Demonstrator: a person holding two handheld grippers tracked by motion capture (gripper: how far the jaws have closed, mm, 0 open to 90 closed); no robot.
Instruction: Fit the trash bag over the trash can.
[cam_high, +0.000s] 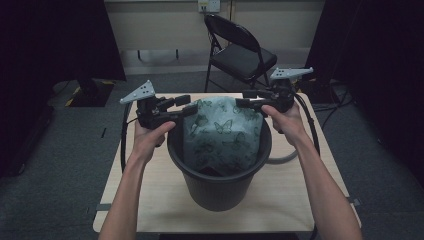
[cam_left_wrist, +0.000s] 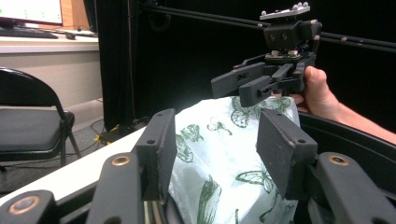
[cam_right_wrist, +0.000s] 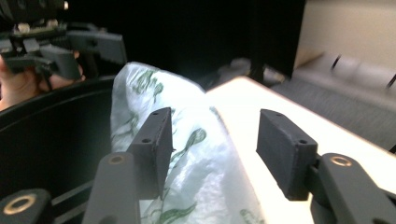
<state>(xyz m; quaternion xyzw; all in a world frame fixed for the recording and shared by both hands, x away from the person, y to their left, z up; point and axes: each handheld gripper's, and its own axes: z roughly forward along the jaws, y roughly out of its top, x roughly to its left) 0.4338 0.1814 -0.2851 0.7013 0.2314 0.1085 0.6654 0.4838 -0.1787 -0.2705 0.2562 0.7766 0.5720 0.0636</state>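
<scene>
Black bucket (cam_high: 220, 187) on the pale wood table (cam_high: 290, 200); the bag (cam_high: 222, 132) at its twelve o'clock rim is white with green butterflies.

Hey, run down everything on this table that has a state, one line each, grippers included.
butterfly-print bag: partly in the bucket, top standing above the rim, not yet folded over it.
black bucket: upright on the table.
left gripper: jaws apart, bag between them in its own view, not pinched.
right gripper: jaws apart at the bag's top, gripping nothing.
folding chair: unfolded, seat bare.
</scene>
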